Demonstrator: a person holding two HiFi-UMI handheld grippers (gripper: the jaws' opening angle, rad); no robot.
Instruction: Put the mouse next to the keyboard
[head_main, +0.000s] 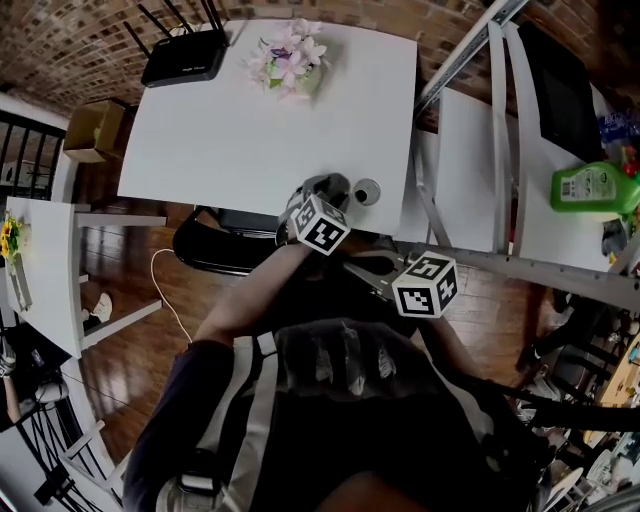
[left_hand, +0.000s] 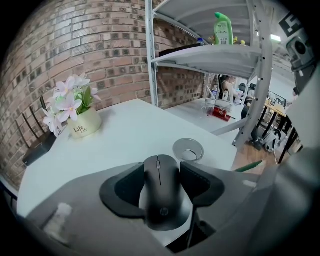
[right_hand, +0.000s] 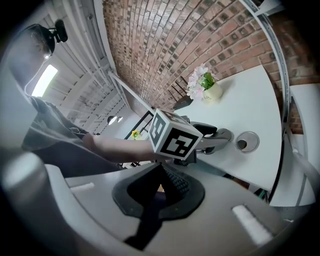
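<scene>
A black mouse (left_hand: 161, 192) sits between the pads of my left gripper (left_hand: 161, 172), which is shut on its two sides. It hangs over the near edge of the white table (head_main: 250, 140), pointing at the far side. In the head view the left gripper (head_main: 322, 188) is at the table's front edge, just left of a round cable hole (head_main: 367, 190). My right gripper (right_hand: 164, 172) has its pads together with nothing between them. It is held off the table, below and to the right of the left one (head_main: 358, 268). No keyboard shows in any view.
A flower pot (head_main: 290, 60) and a black router (head_main: 185, 55) stand at the table's far edge. A metal shelf (head_main: 500, 150) with a green bottle (head_main: 592, 187) is on the right. A black chair (head_main: 215, 245) is tucked under the table's front.
</scene>
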